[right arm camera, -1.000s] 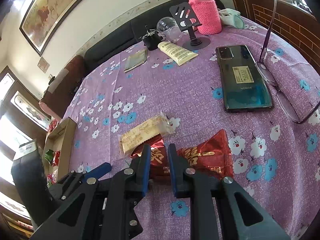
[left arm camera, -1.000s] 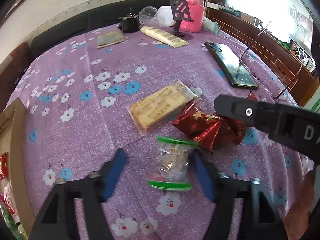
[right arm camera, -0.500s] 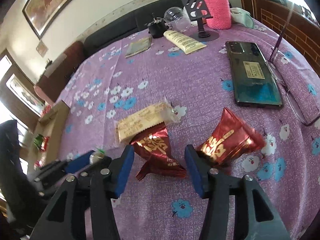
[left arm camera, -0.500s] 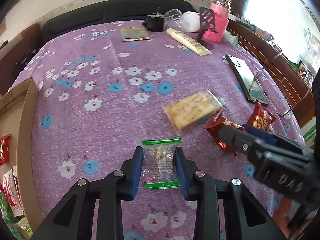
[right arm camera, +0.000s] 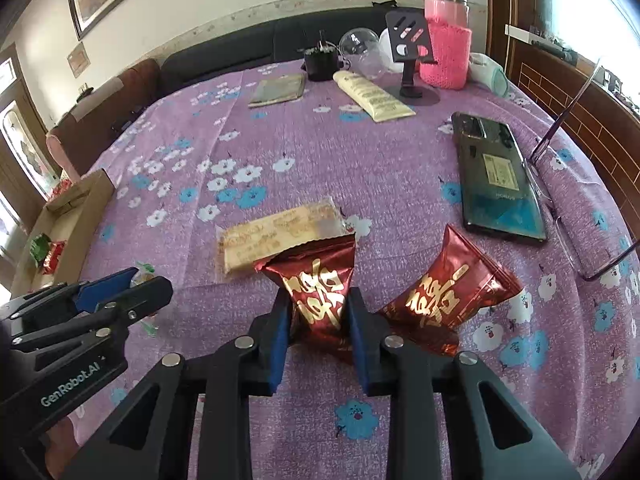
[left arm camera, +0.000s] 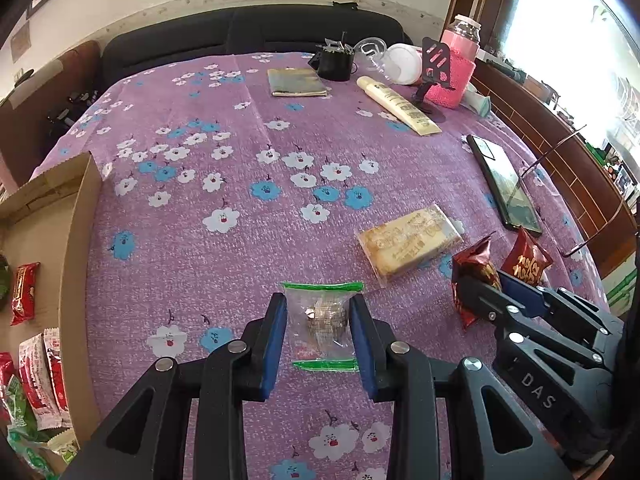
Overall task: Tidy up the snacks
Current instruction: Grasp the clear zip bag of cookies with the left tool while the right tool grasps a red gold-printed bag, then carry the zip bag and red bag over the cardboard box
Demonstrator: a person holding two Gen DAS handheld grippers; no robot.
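Red snack (right arm camera: 320, 296) in right tool (right arm camera: 318, 316)

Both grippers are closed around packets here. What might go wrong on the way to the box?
The left gripper pinches a thin clear packet; slippery film may slide out. The right gripper squeezes one red packet, crumpling it, and the second red packet touches it and may drag along.

The left gripper (left arm camera: 319, 324) sits low over the table, its blue-padded jaws closed against both sides of a clear snack packet (left arm camera: 322, 322). The right gripper (right arm camera: 318, 320) is beside it on the right, equally low, its jaws pinching a red snack pouch (right arm camera: 318, 298) at its lower half. Both point forward, roughly parallel.
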